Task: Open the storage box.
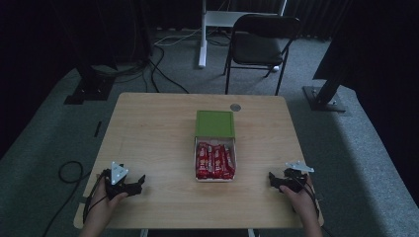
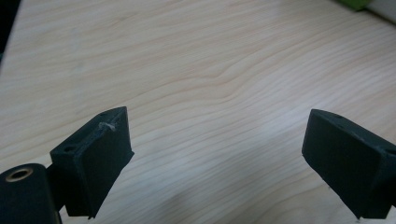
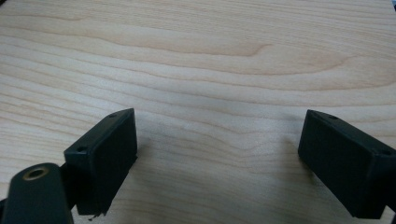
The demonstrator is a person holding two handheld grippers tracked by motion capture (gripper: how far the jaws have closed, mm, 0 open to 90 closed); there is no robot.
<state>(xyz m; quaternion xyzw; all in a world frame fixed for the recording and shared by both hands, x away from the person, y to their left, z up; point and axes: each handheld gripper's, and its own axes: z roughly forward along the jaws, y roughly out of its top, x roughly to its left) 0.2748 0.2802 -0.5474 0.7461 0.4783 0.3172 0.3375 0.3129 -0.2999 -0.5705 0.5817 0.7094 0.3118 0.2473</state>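
Observation:
A white box (image 1: 215, 177) holding several red snack packets (image 1: 214, 160) sits in the middle of the wooden table (image 1: 148, 133). Its green lid (image 1: 215, 123) is slid back over the far end. My left gripper (image 1: 140, 183) rests near the front left corner, held by a hand, jaws wide apart with nothing between them (image 2: 217, 140). Near the front right edge my right gripper (image 1: 272, 178) is likewise open and empty over bare wood (image 3: 217, 140). A corner of the green lid (image 2: 357, 3) peeks in at the top right of the left gripper view.
A small round grey disc (image 1: 235, 107) lies behind the box near the table's far edge. A black folding chair (image 1: 259, 44) and a white desk leg (image 1: 202, 34) stand beyond the table. Cables (image 1: 69, 173) trail on the grey carpet at left.

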